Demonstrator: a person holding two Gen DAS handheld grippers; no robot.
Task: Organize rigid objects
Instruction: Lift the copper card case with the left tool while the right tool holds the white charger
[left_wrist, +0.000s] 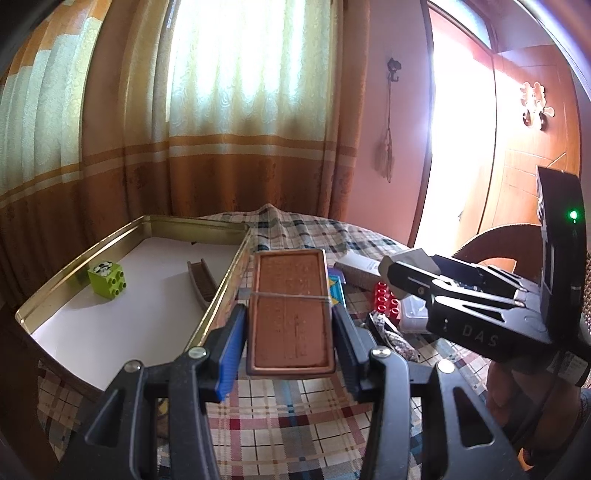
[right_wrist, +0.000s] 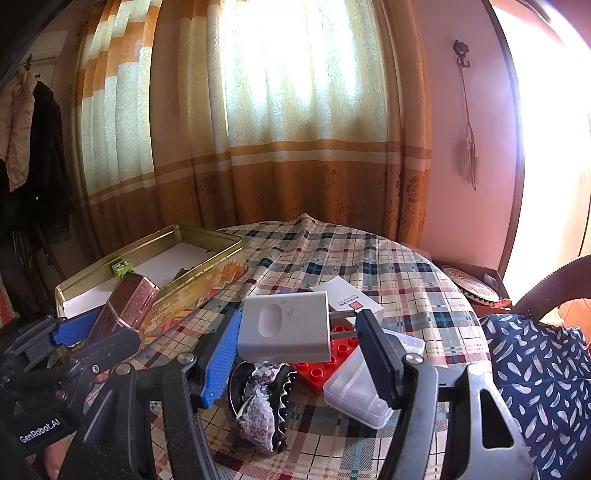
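Left gripper clamped on copper tin, held beside open gold box. Right gripper gripping white charger above plaid tablecloth.

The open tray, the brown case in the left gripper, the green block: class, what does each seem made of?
Tray: probably tin, with shiny gold walls. Brown case: likely metal, copper-toned, embossed, with a raised rim. Green block: glossy moulded plastic with studs.

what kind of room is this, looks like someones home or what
Most likely a room in a home, perhaps a bedroom or living room. Long patterned curtains cover a bright window, coats hang at the left wall, and a checked tablecloth covers the table of small household things.
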